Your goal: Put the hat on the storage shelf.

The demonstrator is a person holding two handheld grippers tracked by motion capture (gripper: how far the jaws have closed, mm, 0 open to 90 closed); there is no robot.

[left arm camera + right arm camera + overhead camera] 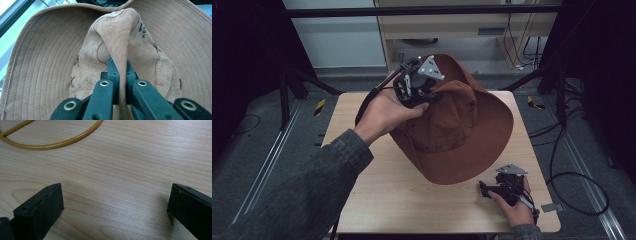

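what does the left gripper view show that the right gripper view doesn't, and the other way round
The left gripper view shows the brown hat close up: its stitched brim and a fold of the crown pinched between the left gripper's shut jaws. The right gripper view shows bare table, a curved yellow ring lying on it at the top left, and the right gripper with its jaws wide apart and nothing between them. Both look along a pair of black jaws from behind.

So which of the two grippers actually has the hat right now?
The left gripper: its jaws are shut on a fold of the brown hat crown. The right gripper rests open on the table.
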